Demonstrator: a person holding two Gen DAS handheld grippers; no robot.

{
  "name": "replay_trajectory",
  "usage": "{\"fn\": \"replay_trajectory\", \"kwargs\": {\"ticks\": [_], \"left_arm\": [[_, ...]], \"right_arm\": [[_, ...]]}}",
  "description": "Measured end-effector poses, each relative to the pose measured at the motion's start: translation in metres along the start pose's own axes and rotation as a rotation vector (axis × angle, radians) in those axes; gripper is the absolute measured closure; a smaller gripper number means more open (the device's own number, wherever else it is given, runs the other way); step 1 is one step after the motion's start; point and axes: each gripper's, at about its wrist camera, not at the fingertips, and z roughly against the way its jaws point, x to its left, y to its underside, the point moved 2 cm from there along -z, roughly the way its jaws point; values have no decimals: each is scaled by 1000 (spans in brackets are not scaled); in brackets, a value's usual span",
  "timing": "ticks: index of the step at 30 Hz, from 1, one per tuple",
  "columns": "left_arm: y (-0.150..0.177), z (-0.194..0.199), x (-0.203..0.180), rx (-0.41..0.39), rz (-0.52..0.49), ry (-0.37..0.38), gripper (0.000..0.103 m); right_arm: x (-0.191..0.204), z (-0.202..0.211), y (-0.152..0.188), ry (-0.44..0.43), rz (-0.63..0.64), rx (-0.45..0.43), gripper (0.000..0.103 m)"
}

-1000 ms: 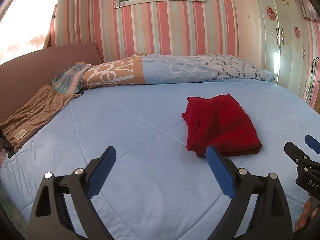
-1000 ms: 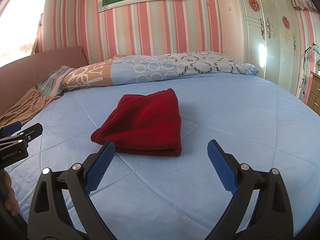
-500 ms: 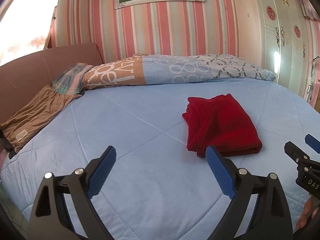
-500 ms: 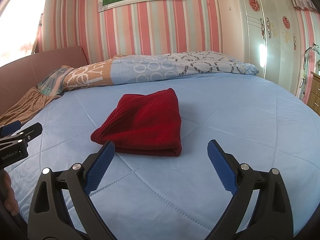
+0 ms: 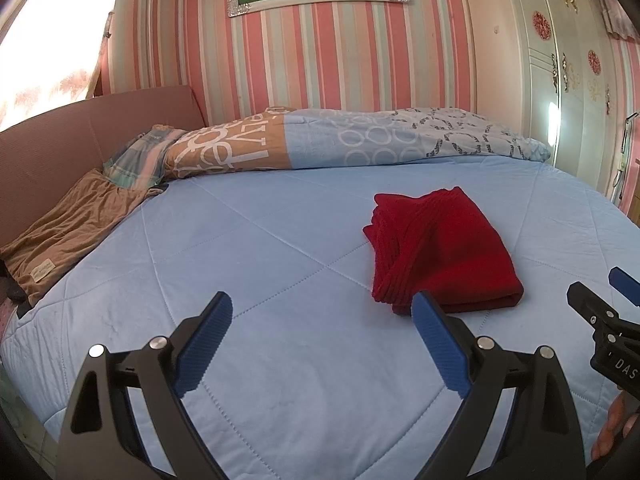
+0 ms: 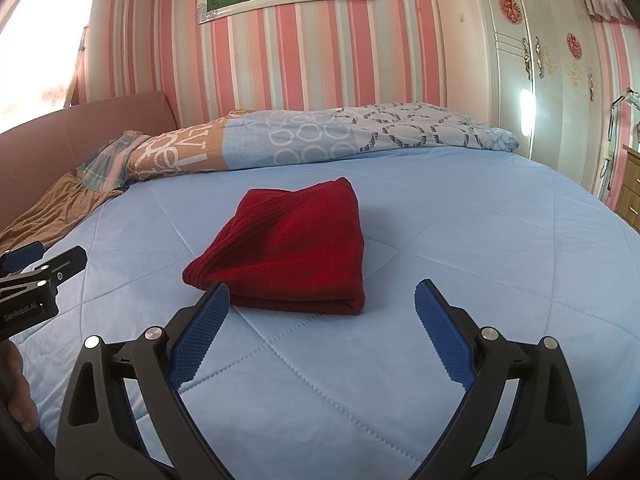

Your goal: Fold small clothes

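A red knitted garment point(image 5: 444, 252) lies folded in a neat rectangle on the light blue quilted bed point(image 5: 280, 264). It also shows in the right wrist view point(image 6: 292, 248), just beyond my fingers. My left gripper point(image 5: 322, 306) is open and empty, hovering over the bed to the left of the garment. My right gripper point(image 6: 322, 296) is open and empty, just in front of the garment's near folded edge. Each gripper's tip shows at the edge of the other's view: the right one point(image 5: 600, 304) and the left one point(image 6: 44, 260).
A rolled patterned duvet point(image 5: 340, 142) lies along the back of the bed against the striped wall. A brown garment point(image 5: 68, 228) and a plaid cloth point(image 5: 136, 156) lie at the left by the headboard. A white wardrobe point(image 6: 552, 60) stands at the right, with a wooden drawer unit point(image 6: 630, 188) beside it.
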Motion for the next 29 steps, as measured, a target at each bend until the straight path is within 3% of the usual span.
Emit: {"fn": "replay_trajectory", "kwargs": {"ticks": [29], "left_arm": [[-2, -3, 1, 16, -1, 8, 11]], "right_arm": [[2, 1, -1, 0, -3, 5, 10]]}}
